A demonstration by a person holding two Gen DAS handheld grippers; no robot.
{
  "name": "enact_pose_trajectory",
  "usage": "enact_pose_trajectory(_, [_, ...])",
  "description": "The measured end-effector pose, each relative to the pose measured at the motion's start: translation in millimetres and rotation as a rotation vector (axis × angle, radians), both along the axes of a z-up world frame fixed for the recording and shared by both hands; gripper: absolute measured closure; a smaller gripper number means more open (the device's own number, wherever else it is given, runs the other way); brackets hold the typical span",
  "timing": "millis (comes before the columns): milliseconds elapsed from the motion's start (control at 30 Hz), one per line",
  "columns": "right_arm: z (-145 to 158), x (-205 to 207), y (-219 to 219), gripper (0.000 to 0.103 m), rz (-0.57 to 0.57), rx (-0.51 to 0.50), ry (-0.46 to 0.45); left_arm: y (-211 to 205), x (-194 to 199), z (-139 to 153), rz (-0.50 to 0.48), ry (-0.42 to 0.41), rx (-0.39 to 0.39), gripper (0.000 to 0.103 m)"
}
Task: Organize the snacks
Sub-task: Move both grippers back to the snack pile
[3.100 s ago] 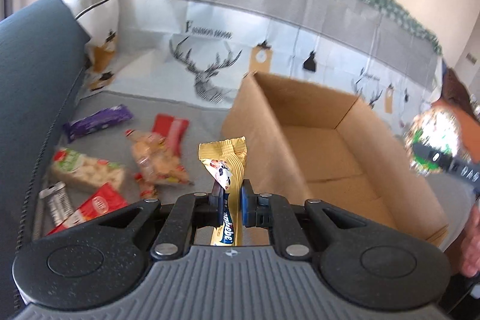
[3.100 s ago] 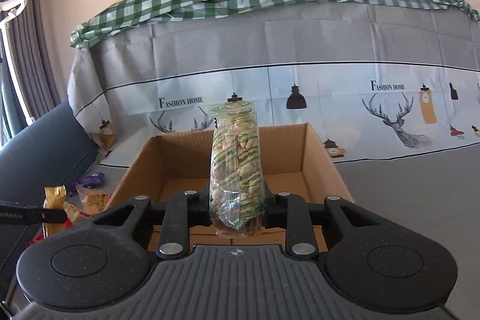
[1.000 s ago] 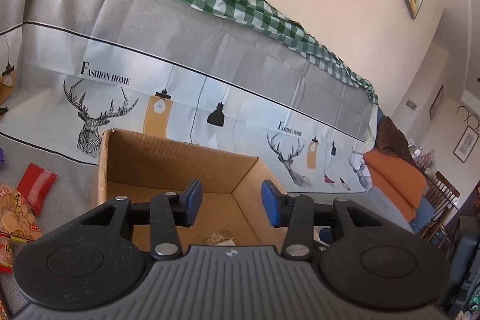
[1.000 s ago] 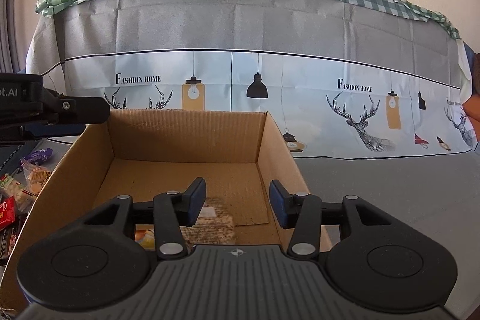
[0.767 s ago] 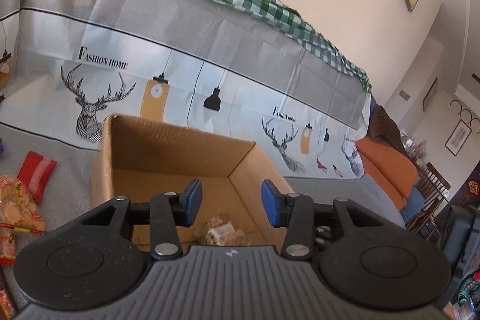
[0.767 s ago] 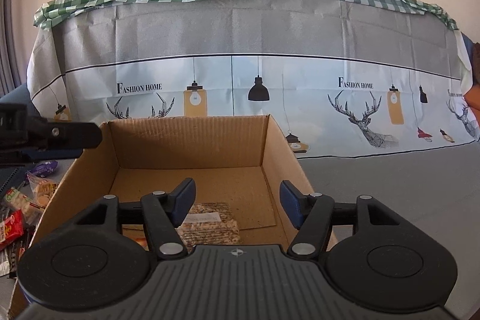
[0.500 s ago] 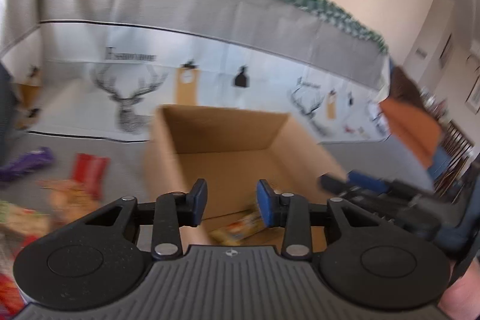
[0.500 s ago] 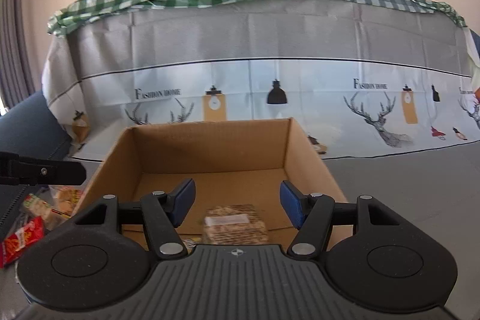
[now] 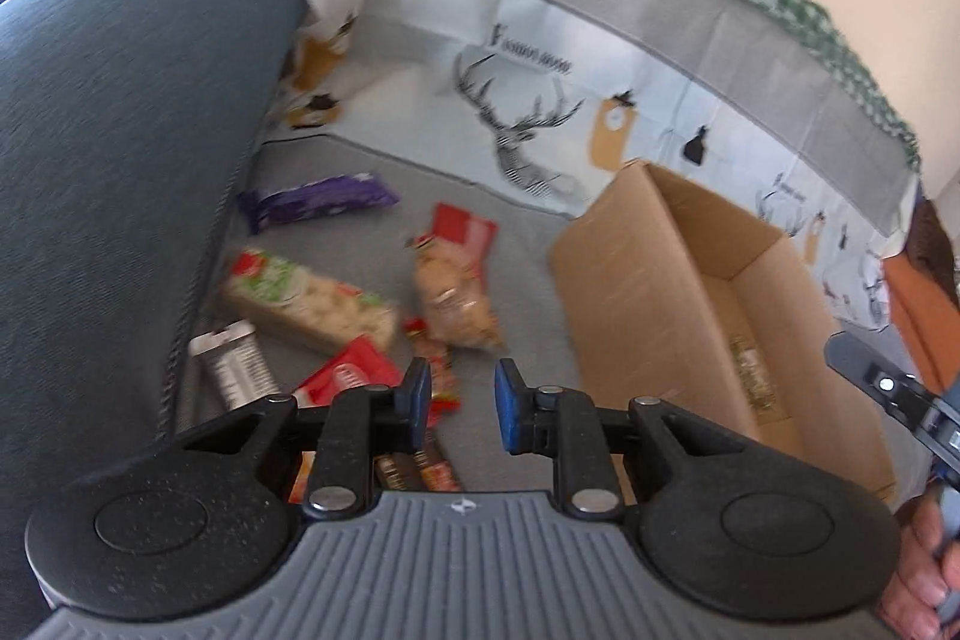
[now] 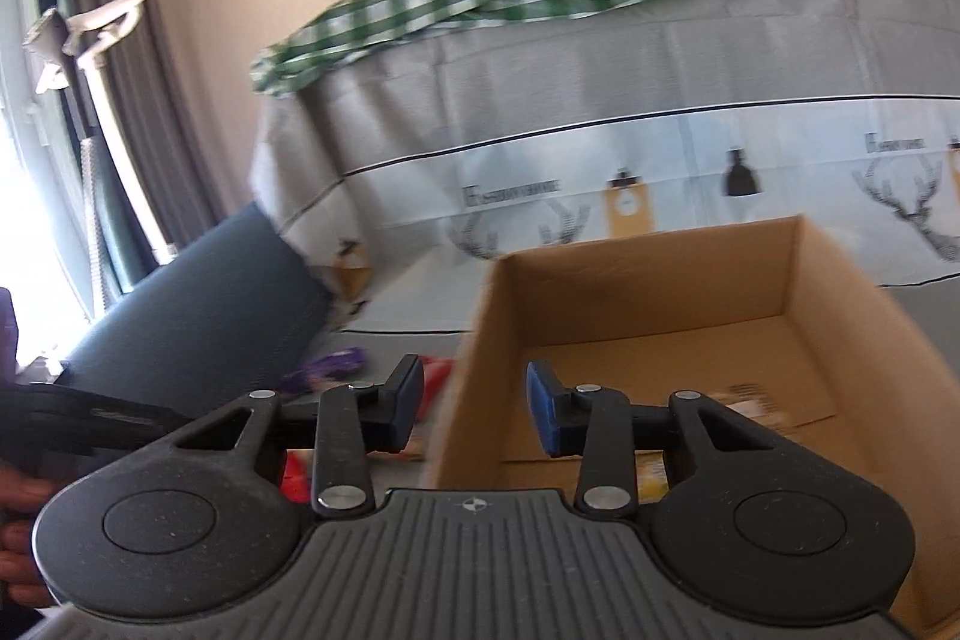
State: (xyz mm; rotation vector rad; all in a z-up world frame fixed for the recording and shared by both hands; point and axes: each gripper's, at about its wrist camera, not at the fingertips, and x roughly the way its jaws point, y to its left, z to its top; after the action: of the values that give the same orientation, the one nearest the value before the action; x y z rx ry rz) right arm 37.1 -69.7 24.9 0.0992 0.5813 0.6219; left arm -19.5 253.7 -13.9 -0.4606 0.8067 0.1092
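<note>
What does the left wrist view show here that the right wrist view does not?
Only the left wrist view shows the loose snack pile: a long green-and-white pack, a clear bag of biscuits and a silver-grey packet.

Only the right wrist view shows the grey curtain and a white floor lamp.

Both show the open cardboard box, the purple wrapper, the dark blue sofa arm and the deer-print cloth. Each gripper's jaws have just been closing, on nothing.

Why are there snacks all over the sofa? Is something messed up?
Nothing looks damaged or spilled. The loose packets, like the purple packet and the cracker bag, lie scattered beside the cardboard box, not yet packed.
</note>
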Motion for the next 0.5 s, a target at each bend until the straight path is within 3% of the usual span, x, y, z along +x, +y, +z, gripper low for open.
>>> enact_pose_trajectory(133, [3.2,-16.1,33.8,0.065,0.106,0.013,-0.003,7.4,1.3,-3.7,0.016,0.021,0.011,0.079])
enact_pose_trajectory(300, [-3.1,-27.8,69.6,0.065,0.19,0.001,0.031,17.0,-1.5,-8.4,0.06,0.026,-0.029,0.079])
enact_pose_trajectory(500, [-36.1,-36.0,113.3,0.064,0.271,-0.087,0.101,28.4,-4.2,-13.1,0.091,0.045,-0.037,0.079])
